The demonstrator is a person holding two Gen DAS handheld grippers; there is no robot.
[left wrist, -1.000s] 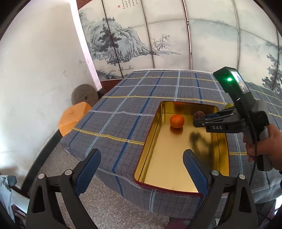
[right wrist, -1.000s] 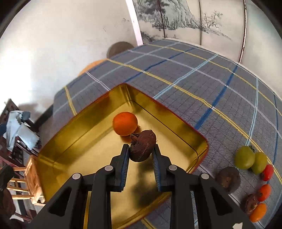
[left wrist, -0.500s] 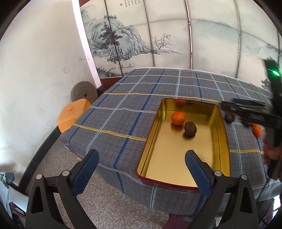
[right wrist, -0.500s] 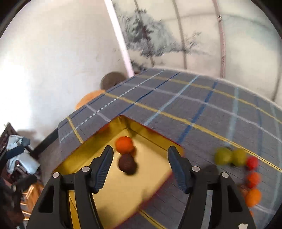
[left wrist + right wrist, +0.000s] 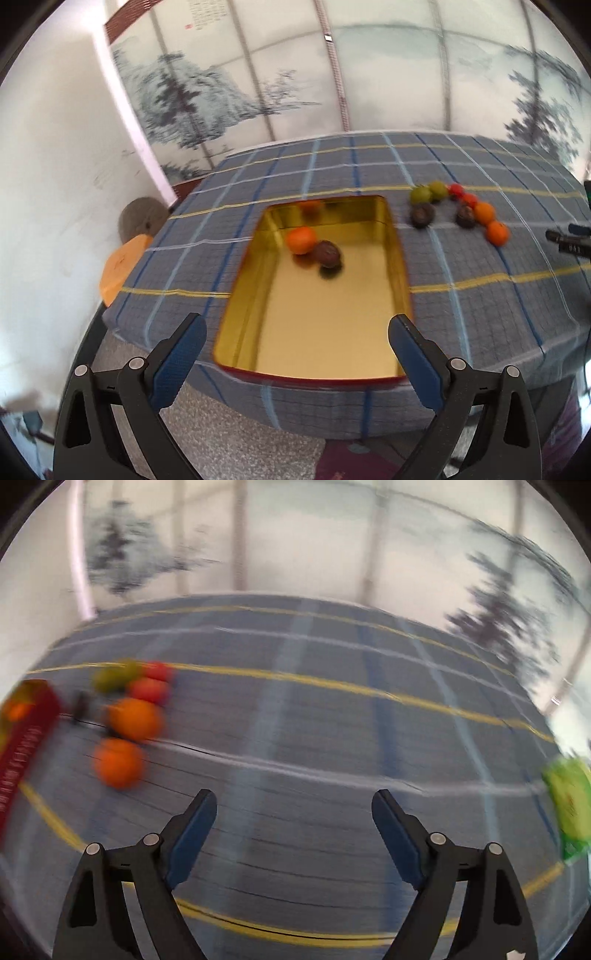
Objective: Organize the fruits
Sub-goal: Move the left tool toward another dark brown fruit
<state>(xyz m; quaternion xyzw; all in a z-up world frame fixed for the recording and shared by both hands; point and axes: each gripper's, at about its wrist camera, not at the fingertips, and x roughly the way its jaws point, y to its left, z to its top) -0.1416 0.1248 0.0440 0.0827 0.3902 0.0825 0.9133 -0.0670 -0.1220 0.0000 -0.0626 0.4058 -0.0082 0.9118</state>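
Note:
A gold tin tray (image 5: pixel 400 258) with a red rim lies on the checked tablecloth. Inside it sit an orange fruit (image 5: pixel 301 240) and a dark brown fruit (image 5: pixel 327 253), touching. To the tray's right lies a cluster of loose fruits (image 5: pixel 458 210): green, brown, red and orange ones. My left gripper (image 5: pixel 297 341) is open and empty, before the tray's near edge. My right gripper (image 5: pixel 293 819) is open and empty above bare cloth, with orange fruits (image 5: pixel 127 738) at its left, blurred. Its tip shows at the right edge of the left wrist view (image 5: pixel 570 242).
The tray's red outer wall (image 5: pixel 22 738) shows at the far left of the right wrist view. A green packet (image 5: pixel 570 805) lies at the right table edge. An orange stool (image 5: pixel 123 266) and a round grey stone (image 5: pixel 142 221) stand by the white wall left of the table.
My right gripper opened, left the brown fruit in the tray beside the orange one, then swung right over the cloth. My left gripper shifted so the loose fruits came into view.

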